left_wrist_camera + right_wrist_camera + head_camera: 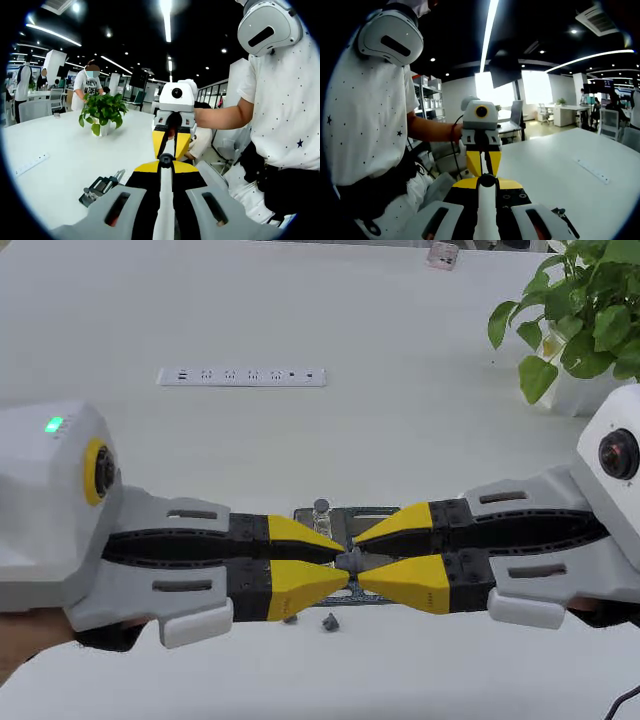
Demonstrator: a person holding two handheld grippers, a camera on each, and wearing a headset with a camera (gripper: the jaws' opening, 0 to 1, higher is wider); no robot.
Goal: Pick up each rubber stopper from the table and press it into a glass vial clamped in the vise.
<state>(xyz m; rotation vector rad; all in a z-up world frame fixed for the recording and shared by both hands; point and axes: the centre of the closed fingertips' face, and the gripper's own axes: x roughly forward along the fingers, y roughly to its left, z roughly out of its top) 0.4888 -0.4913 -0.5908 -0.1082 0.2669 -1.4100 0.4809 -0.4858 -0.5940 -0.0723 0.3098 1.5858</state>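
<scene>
Left gripper [343,561], right gripper [358,560]: matt plastic, yellow tips. Vise [380,512] behind tips: dull dark metal. Vial [321,518]: clear glass. Stopper [330,621] under tips: matt grey. Table [400,420]: smooth matt white.

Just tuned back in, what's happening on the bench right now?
The person holds the left gripper and the right gripper tip to tip just above the vise. Both pairs of jaws seem shut on one dark rubber stopper between them. A glass vial stands clamped in the vise. Two more stoppers lie on the table in front of it.
</scene>
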